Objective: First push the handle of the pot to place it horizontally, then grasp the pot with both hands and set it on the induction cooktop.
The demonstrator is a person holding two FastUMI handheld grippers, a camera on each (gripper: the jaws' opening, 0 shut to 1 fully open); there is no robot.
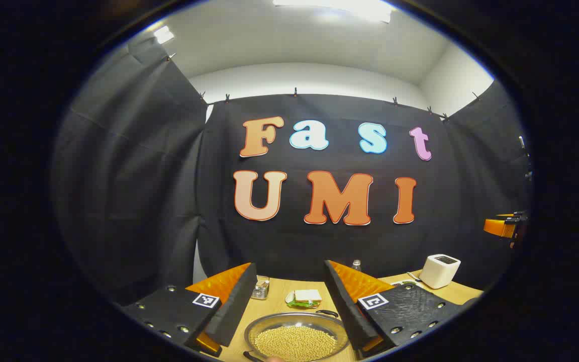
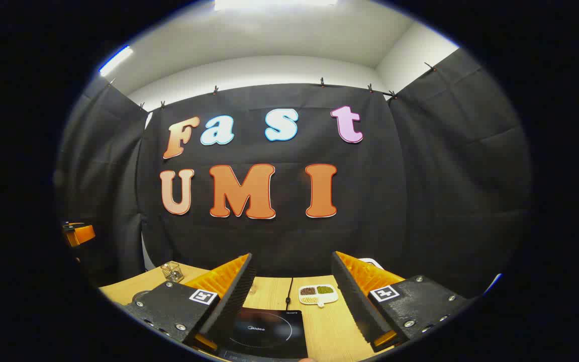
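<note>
In the left gripper view a round metal pot [image 1: 297, 338] full of pale beans sits on the wooden table [image 1: 277, 296], low between my fingers. A dark handle [image 1: 327, 313] shows at its far right rim. My left gripper [image 1: 289, 306] is open above it, holding nothing. In the right gripper view the black induction cooktop [image 2: 267, 332] lies flat on the table, its cord [image 2: 288, 294] running toward the wall. My right gripper [image 2: 293, 301] hangs open above the cooktop's far edge. At the far edge of each view the other gripper shows, the right one [image 1: 505, 227] and the left one [image 2: 78, 234].
Behind the pot stand a sandwich on a small plate [image 1: 305, 298], a small glass container [image 1: 260, 288], a little bottle [image 1: 356, 263] and a white toaster [image 1: 439, 270]. Near the cooktop lie a white divided dish of grains [image 2: 318, 293] and a wire cube [image 2: 171, 271].
</note>
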